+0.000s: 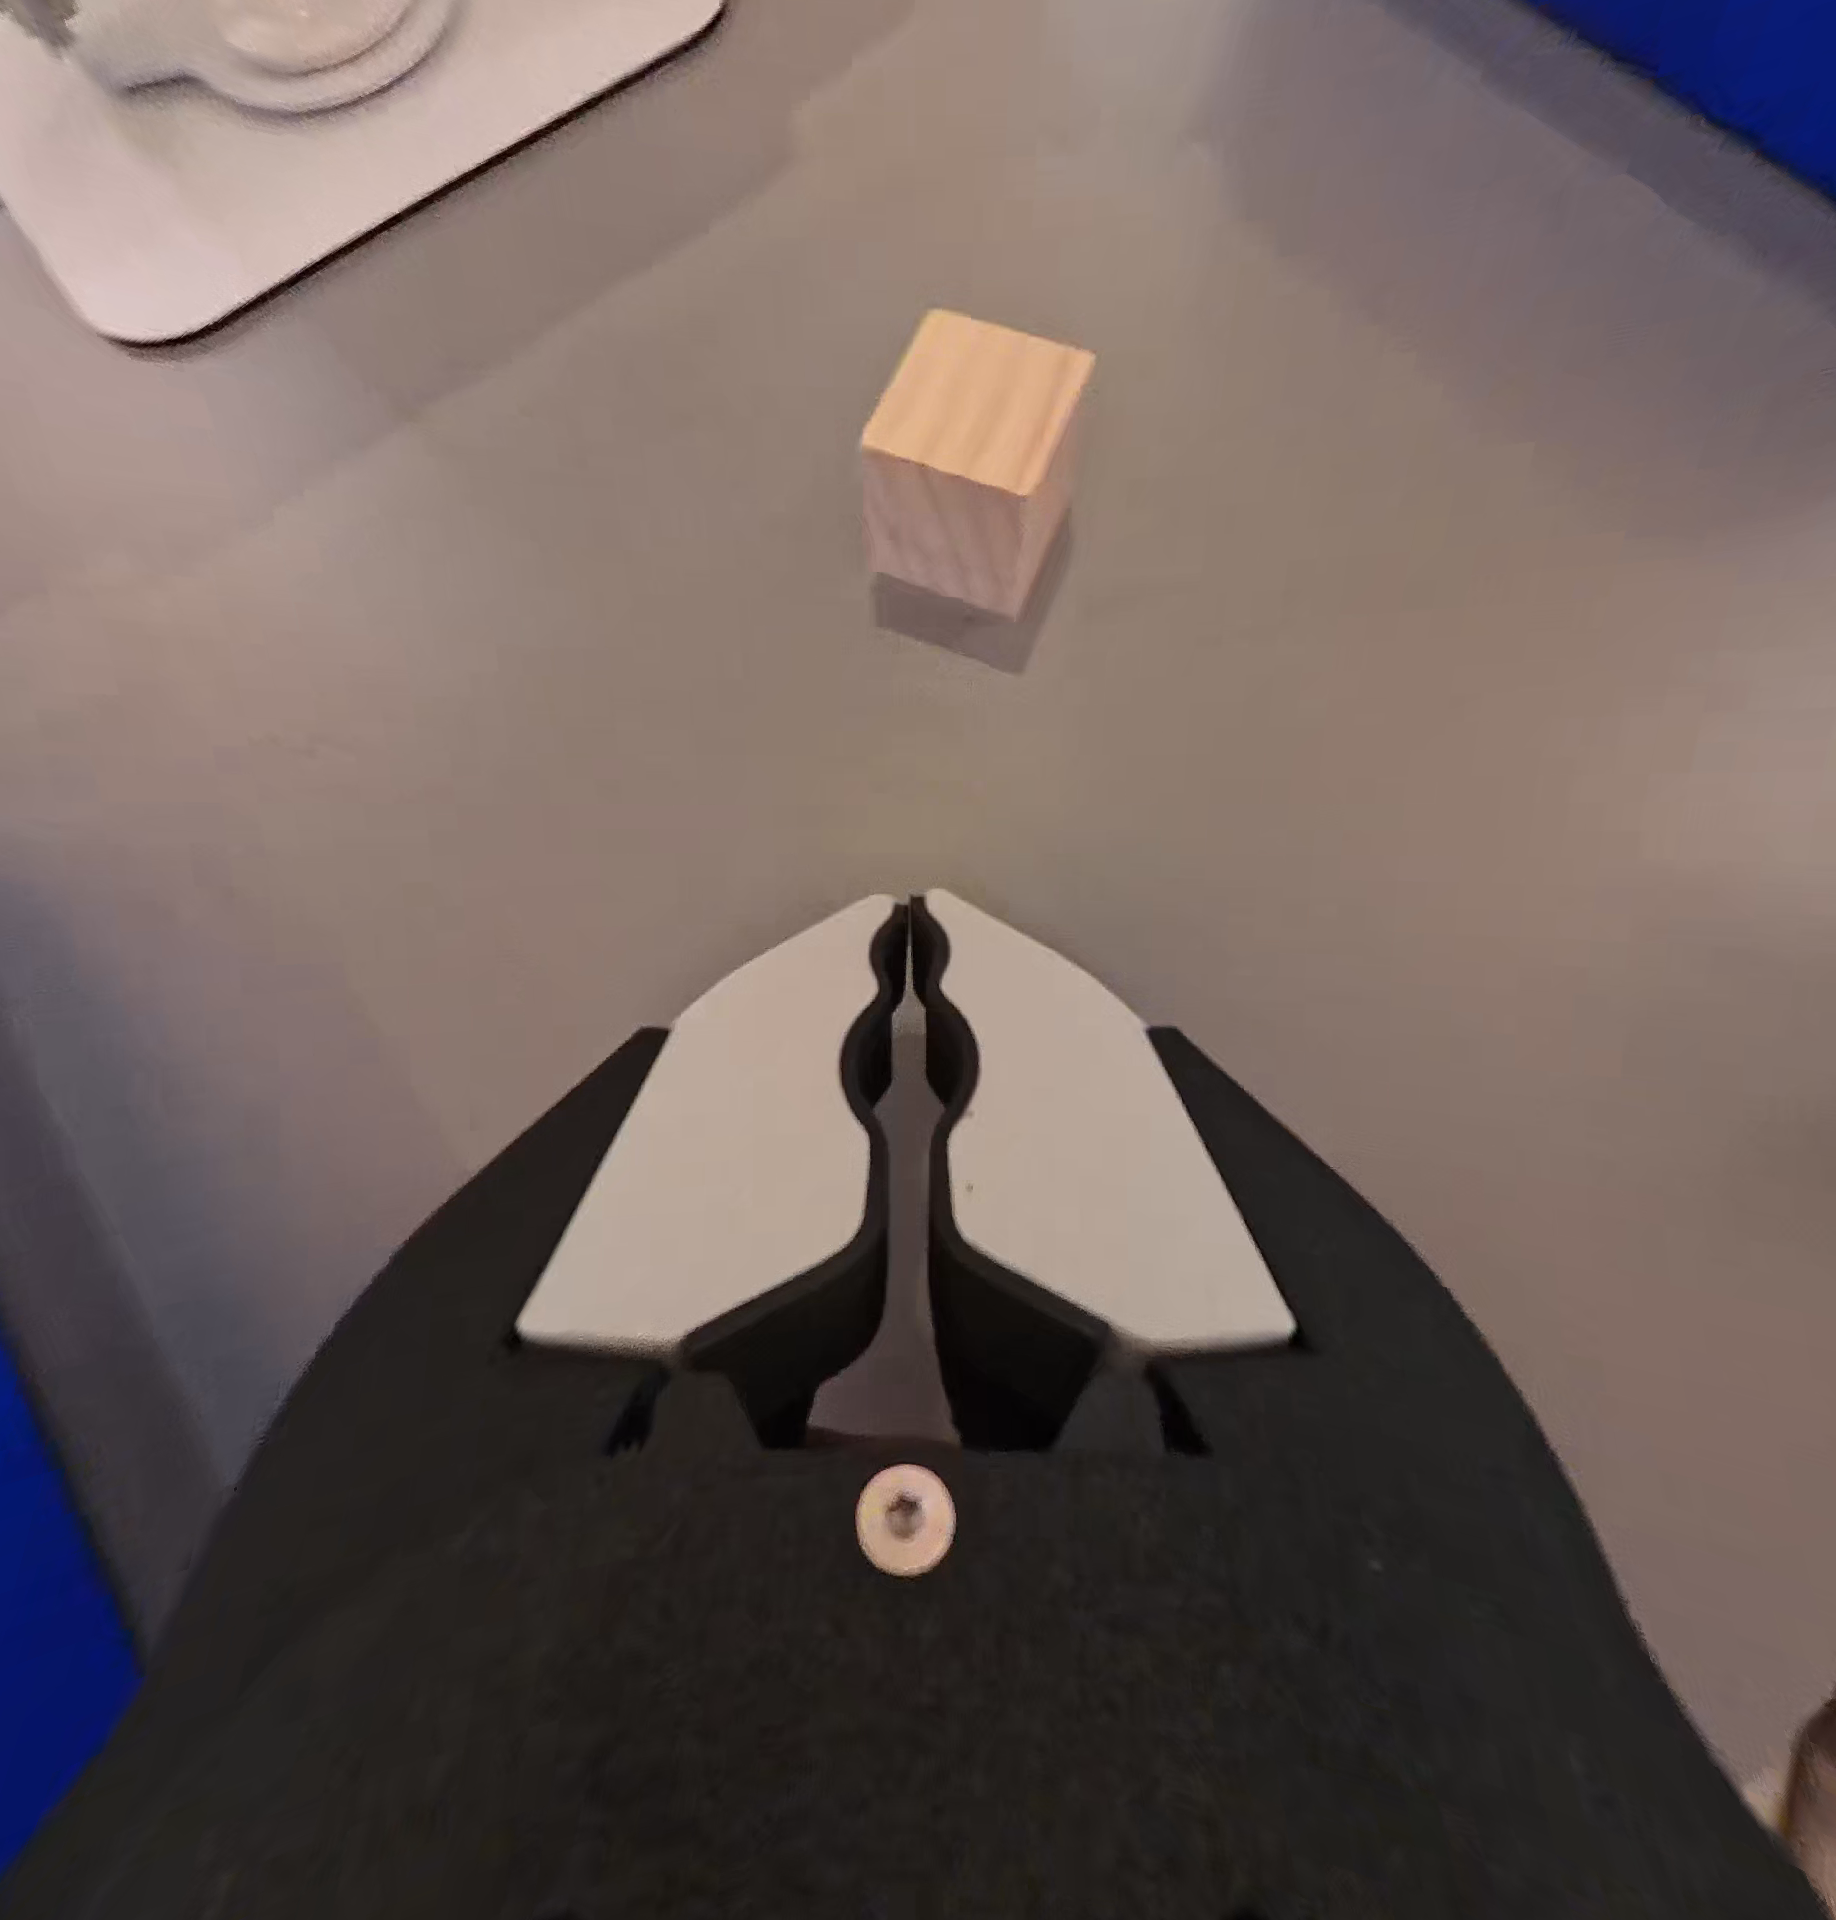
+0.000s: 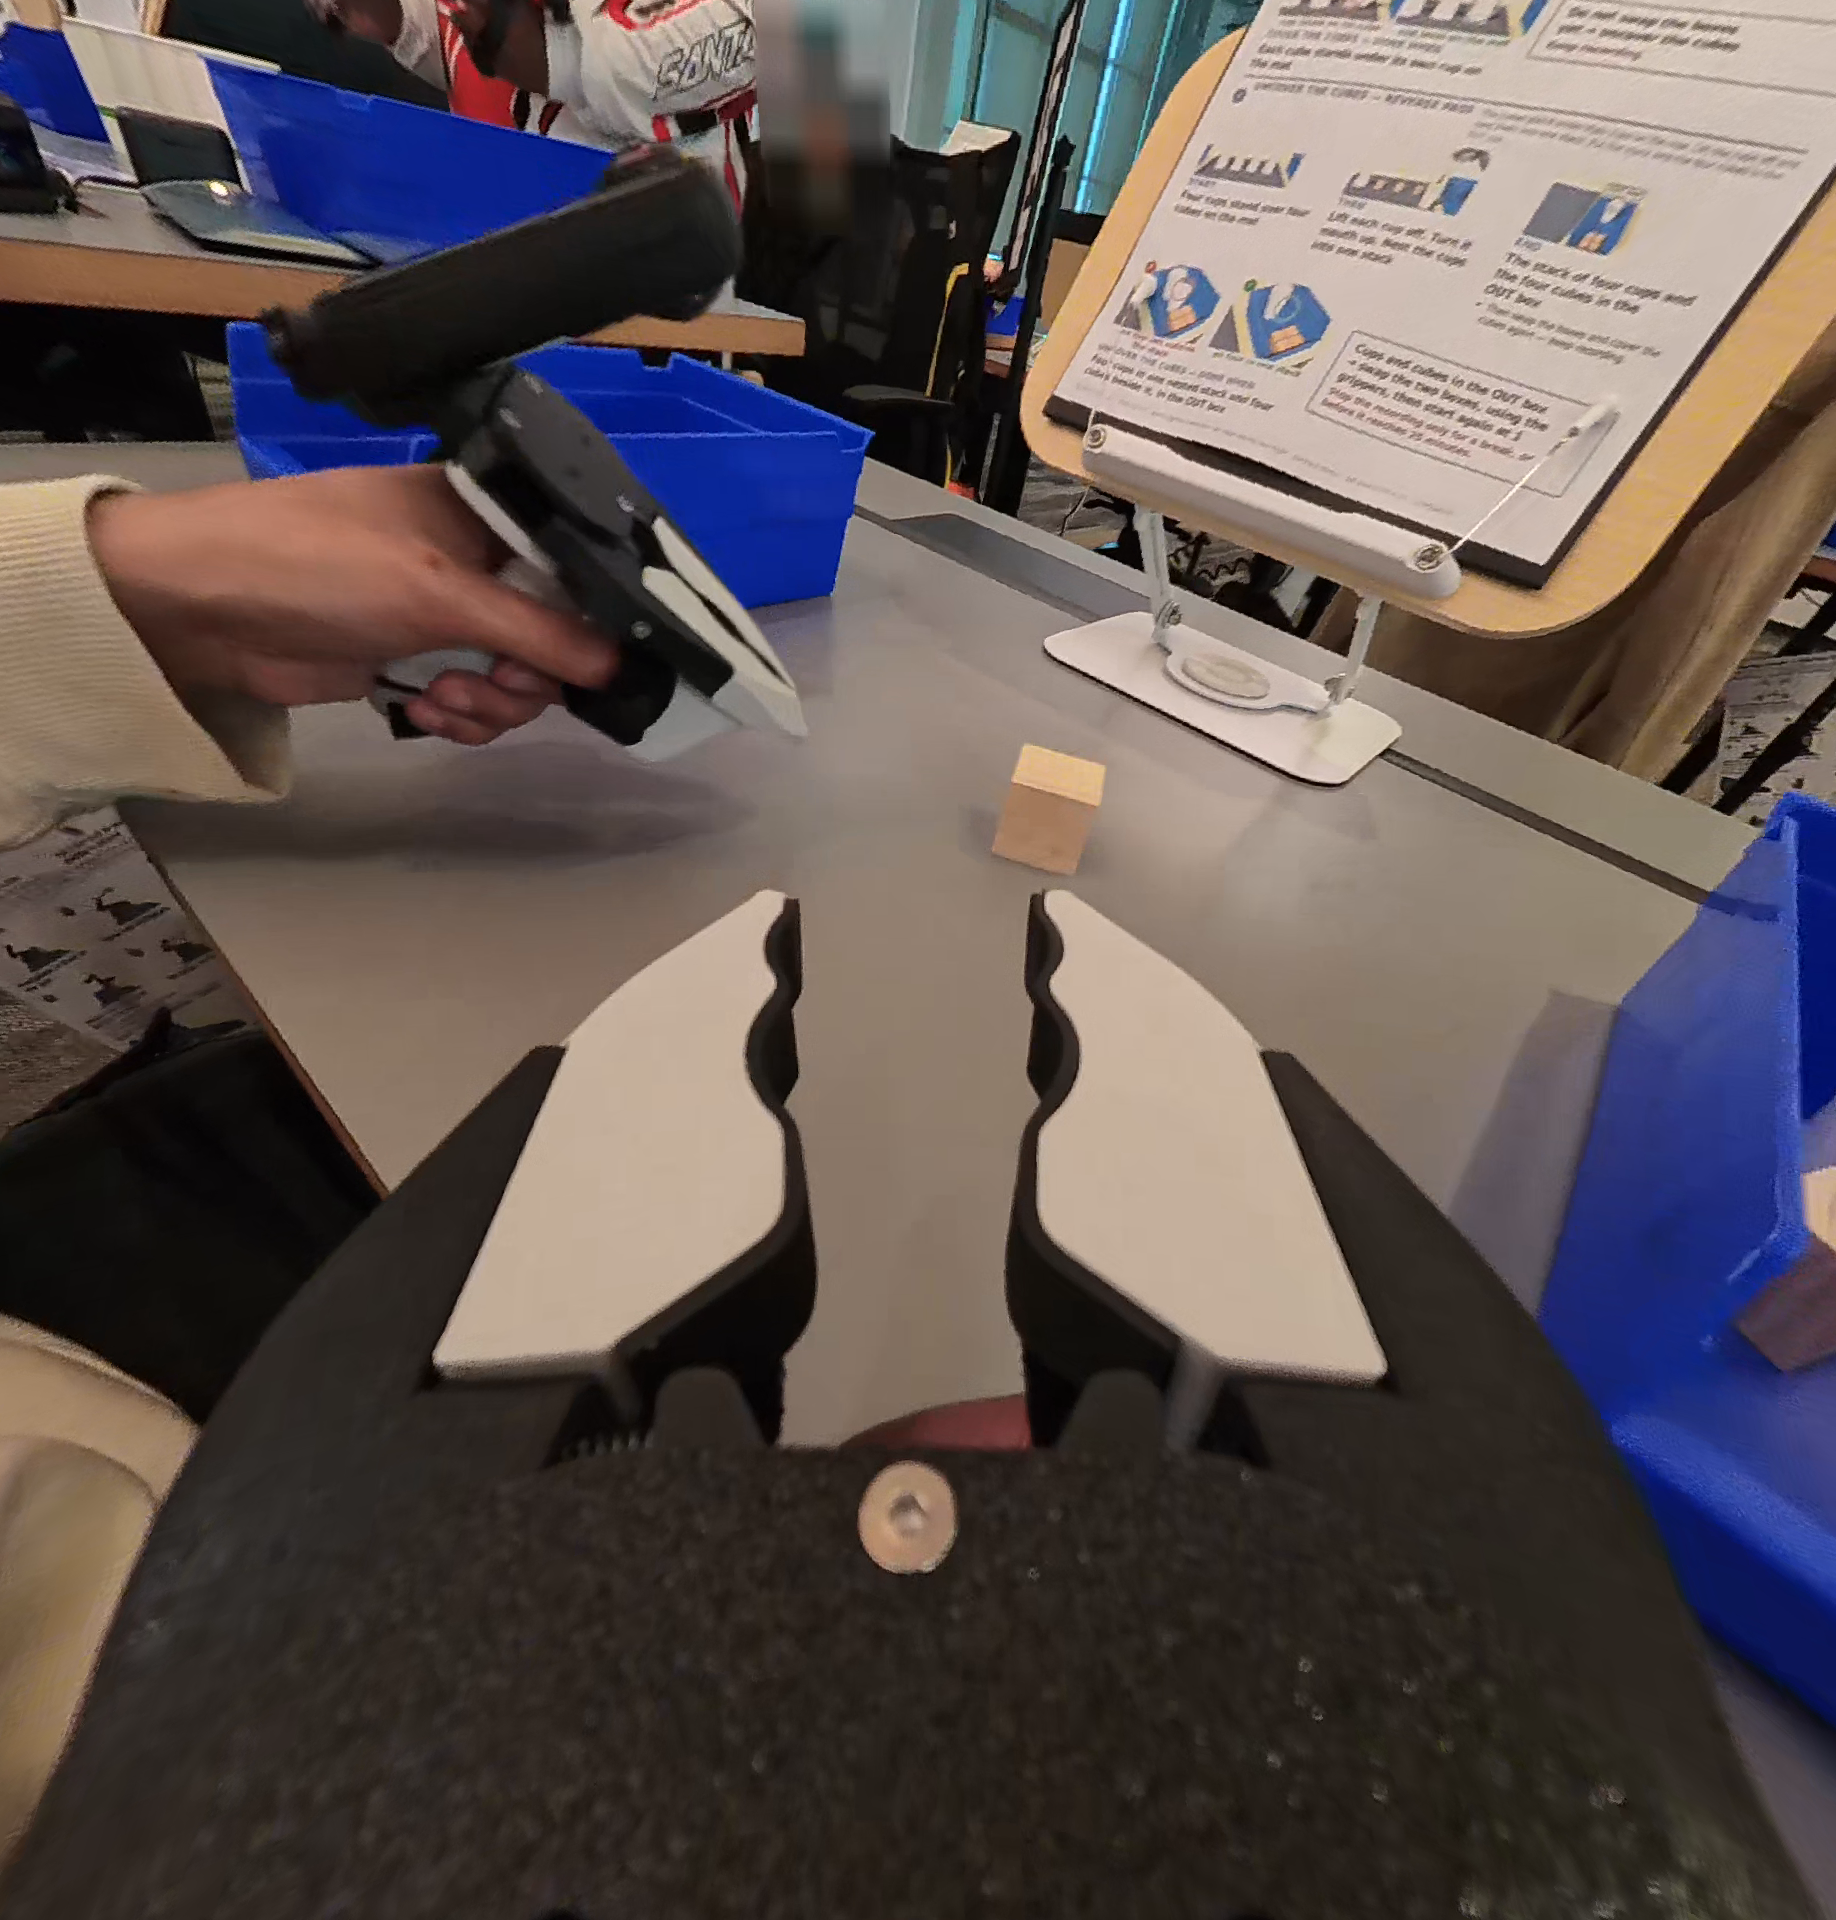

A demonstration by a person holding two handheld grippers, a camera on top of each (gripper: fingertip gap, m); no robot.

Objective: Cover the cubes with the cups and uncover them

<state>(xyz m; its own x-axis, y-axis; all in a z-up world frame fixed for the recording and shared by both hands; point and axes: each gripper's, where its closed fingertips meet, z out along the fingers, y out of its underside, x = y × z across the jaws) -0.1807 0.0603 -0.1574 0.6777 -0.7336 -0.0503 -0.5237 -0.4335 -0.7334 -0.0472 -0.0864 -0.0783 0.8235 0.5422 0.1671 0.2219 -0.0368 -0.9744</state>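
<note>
A light wooden cube (image 1: 971, 468) stands alone on the grey table (image 1: 1413, 831). It also shows in the right wrist view (image 2: 1049, 808). My left gripper (image 1: 911, 904) is shut and empty, hovering short of the cube. It also shows in the right wrist view (image 2: 789, 722), held in a hand to the left of the cube. My right gripper (image 2: 909, 914) is open and empty, above the table just in front of the cube. Another wooden cube (image 2: 1828, 1278) lies in the blue bin (image 2: 1703, 1247) at the right. No cup is in view.
A white stand base (image 2: 1226, 686) holding an instruction board (image 2: 1465, 260) sits behind the cube; the base also shows in the left wrist view (image 1: 270, 187). A second blue bin (image 2: 685, 447) stands at the far left of the table. A person sits in the background.
</note>
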